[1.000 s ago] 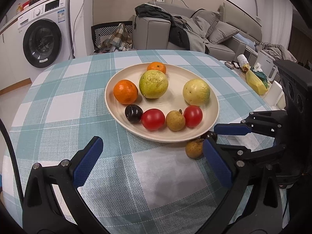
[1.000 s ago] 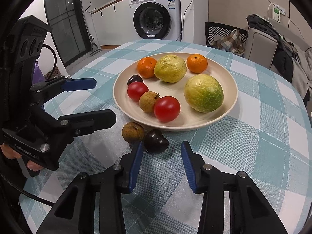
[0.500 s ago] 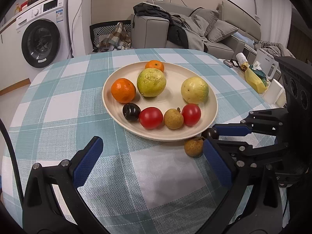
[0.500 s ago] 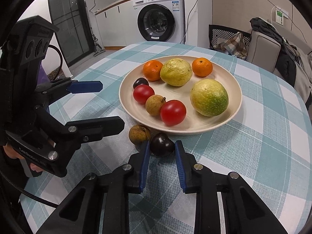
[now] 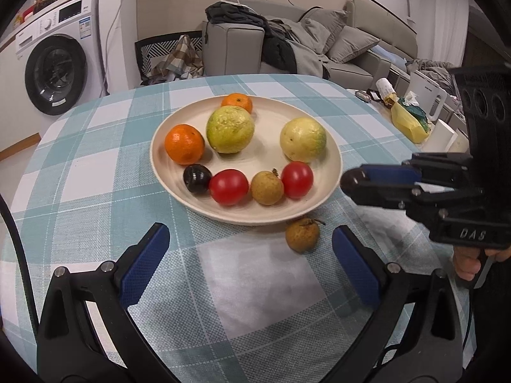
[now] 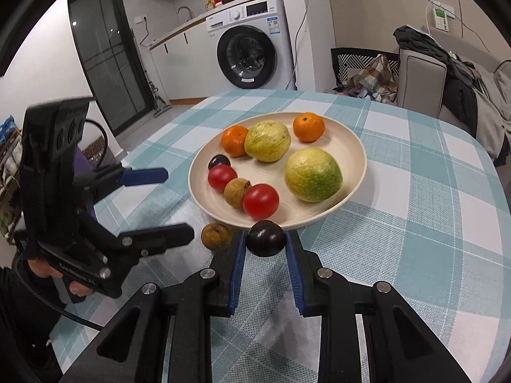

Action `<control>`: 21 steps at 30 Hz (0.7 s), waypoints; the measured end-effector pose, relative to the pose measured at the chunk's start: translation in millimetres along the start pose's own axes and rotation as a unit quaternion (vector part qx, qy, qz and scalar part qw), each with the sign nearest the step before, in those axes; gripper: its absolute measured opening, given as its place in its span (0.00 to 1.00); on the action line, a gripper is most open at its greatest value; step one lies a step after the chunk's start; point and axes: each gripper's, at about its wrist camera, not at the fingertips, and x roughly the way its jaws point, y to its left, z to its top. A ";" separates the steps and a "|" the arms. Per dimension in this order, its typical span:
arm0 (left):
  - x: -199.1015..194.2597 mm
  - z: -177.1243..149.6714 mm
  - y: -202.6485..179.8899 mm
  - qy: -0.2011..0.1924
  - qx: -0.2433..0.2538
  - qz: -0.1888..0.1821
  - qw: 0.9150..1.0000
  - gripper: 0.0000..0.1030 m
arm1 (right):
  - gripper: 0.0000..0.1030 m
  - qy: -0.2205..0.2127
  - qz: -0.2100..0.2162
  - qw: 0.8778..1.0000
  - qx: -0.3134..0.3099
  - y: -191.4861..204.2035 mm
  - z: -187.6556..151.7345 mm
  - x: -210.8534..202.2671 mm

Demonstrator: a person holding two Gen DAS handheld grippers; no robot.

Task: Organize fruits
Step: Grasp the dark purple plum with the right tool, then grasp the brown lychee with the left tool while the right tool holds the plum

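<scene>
Right gripper [image 6: 266, 252]: its blue-padded jaws pinch a small dark purple round fruit [image 6: 265, 238], held just at the near rim of the plate.
Left gripper [image 5: 249, 268]: jaws spread wide with nothing between them, above the worktop in front of the plate.
Plate: a round cream plate [image 5: 332, 146] on the worktop with the teal-and-white checked cloth [image 5: 95, 172]; it carries two orange mandarins, two large yellow-green fruits, two red tomatoes, one small brown round fruit and one dark purple fruit.
Loose fruit: a second small brown round fruit with a stem [image 5: 302, 234] lies on the cloth, just beside the plate's near rim.
Writing: the raised letters "DAS" show on the right gripper's black body in the left wrist view; the lettering on the left gripper's body and the sticker on the white washing machine [image 6: 252, 38] are too small to read.
</scene>
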 end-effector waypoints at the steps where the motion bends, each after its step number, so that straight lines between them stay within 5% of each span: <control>1: 0.2 -0.7 -2.3 0.002 0.006 -0.007 1.000 0.97 | 0.26 -0.007 0.002 1.000 0.002 -0.6 0.9 -2.2; 13: 12.8 -6.2 -22.8 0.040 0.041 -0.035 0.998 0.55 | 0.26 -0.037 0.013 0.999 -0.001 7.1 3.4 -8.8; 21: 18.6 -5.2 -20.8 0.052 0.037 -0.042 0.997 0.49 | 0.26 -0.038 0.013 0.999 -0.002 7.4 3.8 -7.6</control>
